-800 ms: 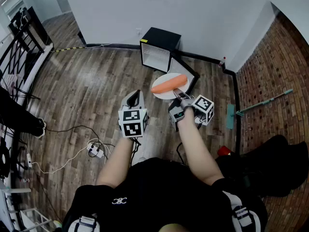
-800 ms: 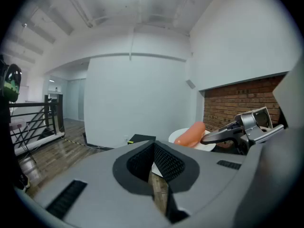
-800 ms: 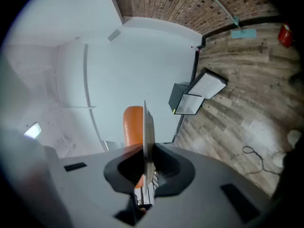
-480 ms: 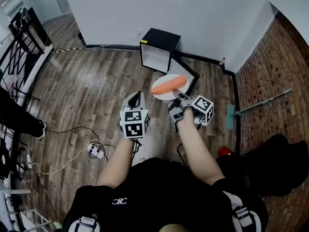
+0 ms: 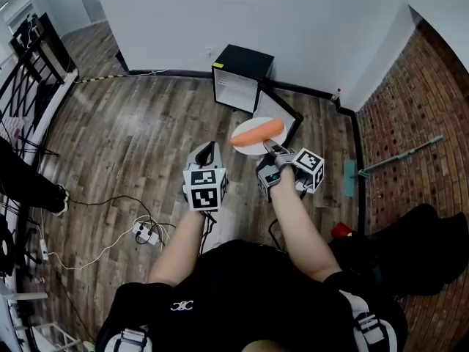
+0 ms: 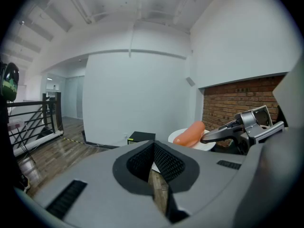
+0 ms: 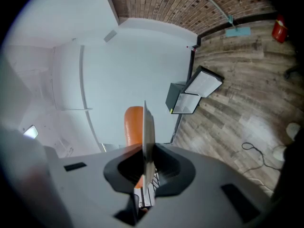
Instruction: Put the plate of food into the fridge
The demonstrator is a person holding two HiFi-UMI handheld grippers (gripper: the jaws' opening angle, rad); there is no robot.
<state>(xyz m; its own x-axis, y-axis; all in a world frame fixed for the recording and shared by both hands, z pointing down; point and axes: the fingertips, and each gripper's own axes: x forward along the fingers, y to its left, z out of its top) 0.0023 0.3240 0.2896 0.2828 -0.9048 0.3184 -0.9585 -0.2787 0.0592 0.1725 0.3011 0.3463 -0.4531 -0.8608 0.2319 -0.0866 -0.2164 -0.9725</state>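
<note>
While the right gripper (image 5: 271, 148) grips the near rim of the white plate (image 5: 249, 147), its jaws stand almost together, with only the plate's thin edge pinched between the pads. In the right gripper view the plate (image 7: 148, 127) shows edge-on, rising straight out of the jaws. A long, rounded orange piece of food (image 5: 258, 131) lies across the plate. The plate is held in the air over the wooden floor (image 5: 146, 138), at about one o'clock from the person. The small black fridge (image 5: 242, 68) stands on the floor beyond it, at twelve o'clock. The fridge door (image 5: 278, 112) is swung open toward five o'clock from the cabinet. The left gripper (image 5: 206, 151) hangs at nine o'clock of the plate, near it but apart, its jaws closed together on nothing. A power strip (image 5: 146, 232) with cables lies on the floor at eight o'clock.
</note>
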